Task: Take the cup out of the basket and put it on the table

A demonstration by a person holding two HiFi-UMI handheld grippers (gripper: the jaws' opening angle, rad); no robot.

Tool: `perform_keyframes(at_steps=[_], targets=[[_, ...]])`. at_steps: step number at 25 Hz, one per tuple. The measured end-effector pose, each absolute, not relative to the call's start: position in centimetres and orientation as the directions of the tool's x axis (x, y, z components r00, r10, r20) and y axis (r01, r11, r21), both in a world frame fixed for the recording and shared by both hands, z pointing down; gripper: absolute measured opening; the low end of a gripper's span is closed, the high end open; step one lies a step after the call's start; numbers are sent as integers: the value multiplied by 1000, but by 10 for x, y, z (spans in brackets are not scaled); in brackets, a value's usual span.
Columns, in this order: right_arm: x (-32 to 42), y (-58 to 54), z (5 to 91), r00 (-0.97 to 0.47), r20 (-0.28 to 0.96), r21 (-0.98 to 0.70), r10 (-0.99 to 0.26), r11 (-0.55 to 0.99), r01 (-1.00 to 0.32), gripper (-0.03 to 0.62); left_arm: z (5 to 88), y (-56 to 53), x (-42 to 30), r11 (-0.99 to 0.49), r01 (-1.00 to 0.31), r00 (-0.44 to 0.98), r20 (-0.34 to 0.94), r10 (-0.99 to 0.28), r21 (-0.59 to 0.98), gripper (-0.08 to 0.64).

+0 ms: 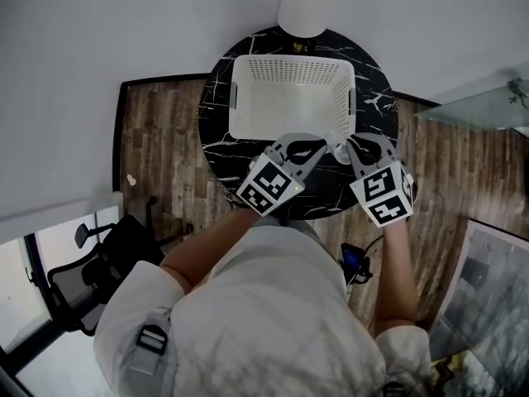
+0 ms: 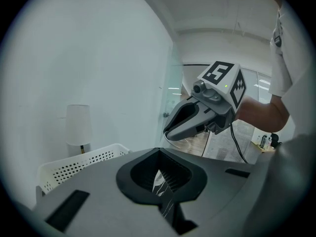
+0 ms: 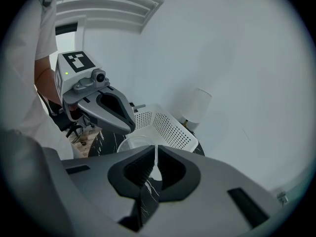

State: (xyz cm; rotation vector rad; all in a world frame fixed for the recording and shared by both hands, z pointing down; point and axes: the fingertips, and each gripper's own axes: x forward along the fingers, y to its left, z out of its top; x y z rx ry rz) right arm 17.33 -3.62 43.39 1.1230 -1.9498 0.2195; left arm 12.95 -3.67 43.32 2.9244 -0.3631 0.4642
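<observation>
Clear cup (image 3: 132,141) is being gripped by the right gripper (image 3: 155,157). Its fingers (image 3: 174,168) are being pressed nearly together on the cup's thin wall at the rim, with a pale sliver of wall showing between them. Cup is being held just outside the white basket (image 1: 291,66), off its front right corner, over the black marbled bench (image 1: 216,151). Whether the cup's base is touching the bench cannot be told, since the grippers are covering that spot in the head view. Left gripper (image 2: 159,177) is being held just beside the right one, near the basket's front wall. Its fingers (image 2: 143,174) are together with nothing between them, only marble showing through the slit. White lamp (image 1: 302,5) is standing behind the basket, well apart from the grippers.

Step judged: set-down, with the lift-out looking done. The cup is being carried by a rim pinch, so it is likely to swing or tilt. It should be lowered straight and slowly until the base is sitting flat on bare marble, clear of the basket wall and not too near the bench's front edge. Fingers should be opened only once the weight is being taken by the bench, then drawn straight away so the thin wall isn't dragged along. Left gripper should be held clear, as a knock from it is the likeliest way the light cup gets tipped.
</observation>
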Motion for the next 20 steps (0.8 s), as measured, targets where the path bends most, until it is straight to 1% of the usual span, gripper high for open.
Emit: perform_keyframes(at_steps=[10, 20], targets=[[213, 1, 440, -166, 758, 236, -630, 502, -832, 25, 444, -6, 170, -979, -151, 937, 336, -98, 135, 5], [236, 20, 468, -137, 789, 204, -598, 466, -861, 25, 472, 12, 188, -981, -107, 925, 379, -37, 165, 5]])
